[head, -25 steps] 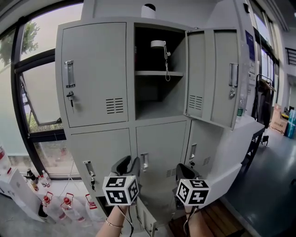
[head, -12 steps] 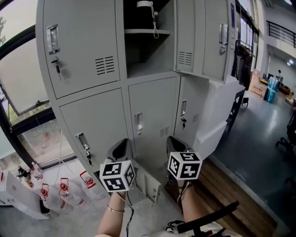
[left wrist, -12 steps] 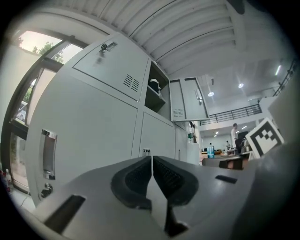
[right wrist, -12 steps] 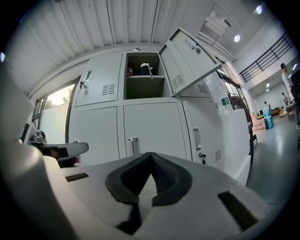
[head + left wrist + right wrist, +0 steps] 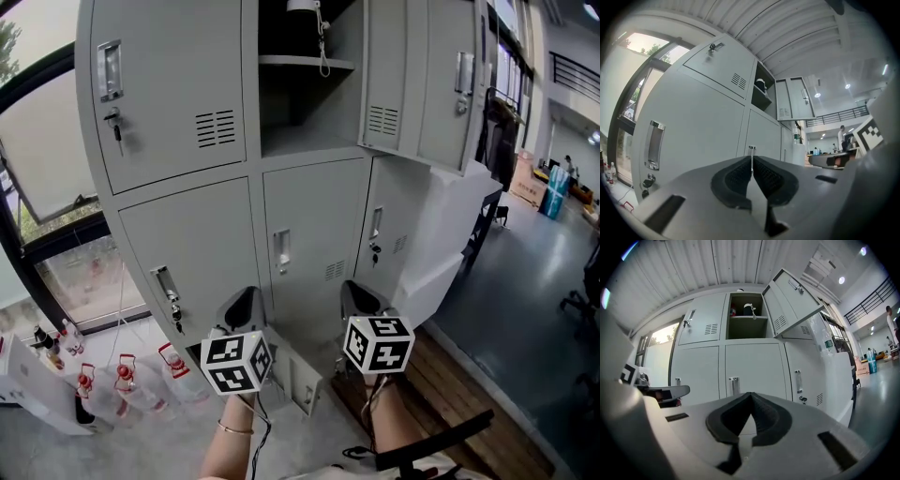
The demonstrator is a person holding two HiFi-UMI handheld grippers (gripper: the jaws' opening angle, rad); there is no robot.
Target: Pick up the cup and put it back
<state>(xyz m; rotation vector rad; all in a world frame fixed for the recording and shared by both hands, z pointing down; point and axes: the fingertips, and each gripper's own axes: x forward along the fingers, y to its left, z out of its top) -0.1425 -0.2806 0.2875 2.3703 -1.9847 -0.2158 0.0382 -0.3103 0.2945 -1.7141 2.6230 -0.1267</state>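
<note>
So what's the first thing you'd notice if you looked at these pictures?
The tall grey locker cabinet fills the head view, with one upper door swung open. On the shelf inside sits the cup, a cord dangling from it. Down low, the left gripper and right gripper each carry a black-and-white patterned cube, jaws shut and empty.

Pale grey lockers (image 5: pixel 187 234); black-and-white square markers on left cube (image 5: pixel 236 364) and right cube (image 5: pixel 378 344); brown floorboards (image 5: pixel 469 398) lower right.
</note>
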